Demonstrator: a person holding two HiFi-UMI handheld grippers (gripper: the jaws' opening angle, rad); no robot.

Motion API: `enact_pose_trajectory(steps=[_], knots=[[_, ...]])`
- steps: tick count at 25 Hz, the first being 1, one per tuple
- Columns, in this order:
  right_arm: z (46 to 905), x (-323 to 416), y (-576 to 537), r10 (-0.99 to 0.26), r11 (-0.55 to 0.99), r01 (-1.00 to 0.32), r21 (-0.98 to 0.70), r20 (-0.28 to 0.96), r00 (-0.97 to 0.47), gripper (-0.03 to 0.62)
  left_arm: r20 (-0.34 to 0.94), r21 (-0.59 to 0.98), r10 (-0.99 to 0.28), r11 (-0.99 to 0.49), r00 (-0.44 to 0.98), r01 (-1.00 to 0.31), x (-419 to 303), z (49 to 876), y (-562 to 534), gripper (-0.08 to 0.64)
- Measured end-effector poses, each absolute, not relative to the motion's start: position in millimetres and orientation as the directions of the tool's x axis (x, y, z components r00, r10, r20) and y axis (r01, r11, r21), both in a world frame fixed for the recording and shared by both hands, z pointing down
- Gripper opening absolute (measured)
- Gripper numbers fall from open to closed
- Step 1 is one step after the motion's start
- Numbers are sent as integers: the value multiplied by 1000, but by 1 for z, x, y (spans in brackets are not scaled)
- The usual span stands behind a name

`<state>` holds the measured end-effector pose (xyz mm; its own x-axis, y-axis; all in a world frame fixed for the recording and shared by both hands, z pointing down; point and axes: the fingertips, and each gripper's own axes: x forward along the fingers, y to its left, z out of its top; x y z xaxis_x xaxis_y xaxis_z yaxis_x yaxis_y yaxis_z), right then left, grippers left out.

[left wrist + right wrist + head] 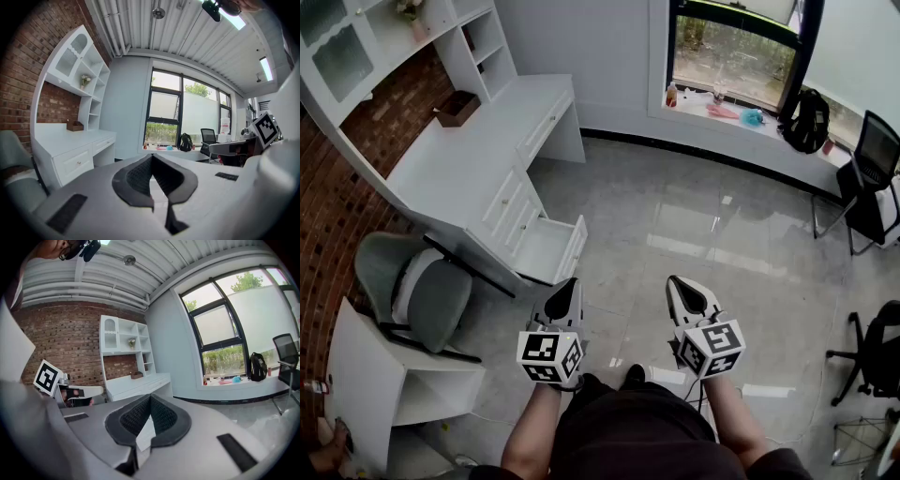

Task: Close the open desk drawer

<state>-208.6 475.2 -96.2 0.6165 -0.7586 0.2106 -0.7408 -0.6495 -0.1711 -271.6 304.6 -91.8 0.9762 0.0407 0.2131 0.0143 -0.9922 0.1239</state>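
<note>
Left gripper [571, 282] and right gripper [673, 280] hover, fingers clenched empty, before one open drawer [546, 249].

The desk [459, 164], its open drawer [546, 251] and the shelves [478, 42] are all white. The wall [328, 211] at the left is red-brown brick with pale joints. The floor [703, 234] is grey, glossy tile. The near chair [427, 291] is grey on a black frame. The box [457, 108] on the far desk is brown. The left gripper [569, 283] and right gripper [673, 280] are light grey with black textured pads [138, 177] and black-and-white square markers. The backpack [807, 120] at the far right is black.
</note>
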Motion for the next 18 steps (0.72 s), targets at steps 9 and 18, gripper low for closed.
enact_pose_trajectory(steps=[9, 18], knots=[[-114, -192, 493, -742, -670, -724, -161, 157, 652, 5, 185, 95, 37, -995, 982, 19, -258, -107, 308, 8], [-97, -181, 501, -744, -668, -718, -194, 197, 639, 5, 223, 132, -18, -990, 975, -49, -255, -87, 297, 9]])
